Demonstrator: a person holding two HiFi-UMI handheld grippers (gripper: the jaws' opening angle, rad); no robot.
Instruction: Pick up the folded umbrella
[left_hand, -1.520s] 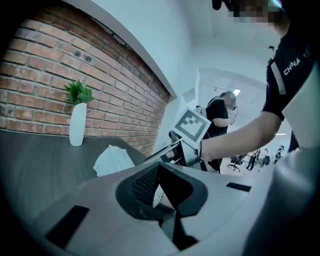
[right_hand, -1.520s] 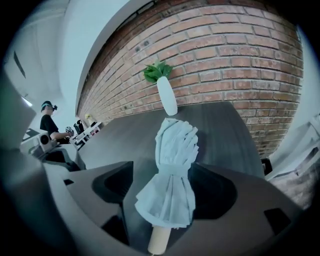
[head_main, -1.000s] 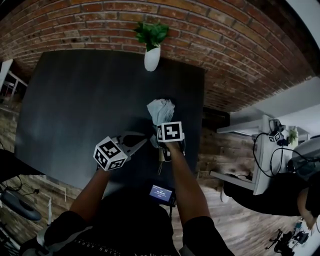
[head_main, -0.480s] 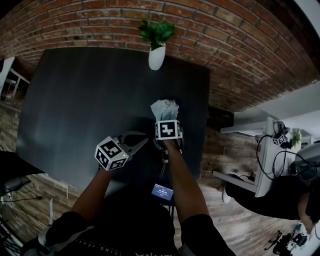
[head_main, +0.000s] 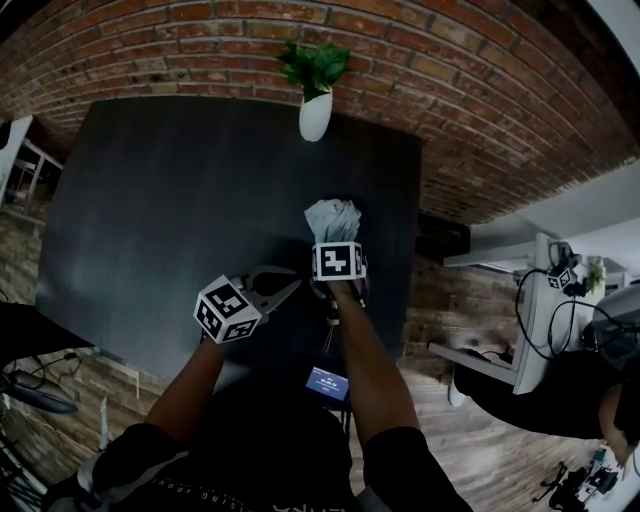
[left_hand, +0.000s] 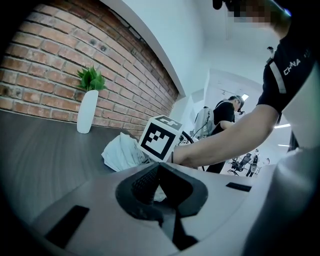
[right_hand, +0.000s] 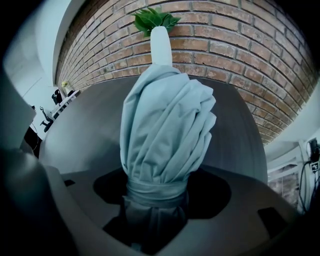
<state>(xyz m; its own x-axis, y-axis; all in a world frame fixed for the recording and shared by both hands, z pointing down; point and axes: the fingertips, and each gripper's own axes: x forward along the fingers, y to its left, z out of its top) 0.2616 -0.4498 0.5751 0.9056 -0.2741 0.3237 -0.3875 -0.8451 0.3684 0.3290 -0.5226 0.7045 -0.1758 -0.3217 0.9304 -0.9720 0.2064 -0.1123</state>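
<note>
We held the folded umbrella (right_hand: 167, 125) in the right gripper (right_hand: 156, 200). Its jaws were closed on the narrow part of the bundle just below the strap, and the pale blue-grey cloth bulged out beyond them towards the brick wall (right_hand: 240, 45). From the head view, the umbrella (head_main: 331, 217) showed just past the marker cube of the right gripper (head_main: 330, 245), over the right half of the dark table (head_main: 180, 200), nearer its front edge than the wall. We could not tell whether the cloth touched the table or hung just clear of it.

The left gripper (head_main: 290, 285) sat just beside the right one, on its left, and pointed towards it. In the left gripper view its jaws (left_hand: 156, 172) were brought together with nothing between them. Beyond them lay the crumpled head of the umbrella (left_hand: 122, 152), low against the table.

A white vase (head_main: 314, 115) with a green plant stood at the far edge of the table against the wall, well apart from both grippers and almost in line with the umbrella.
</note>
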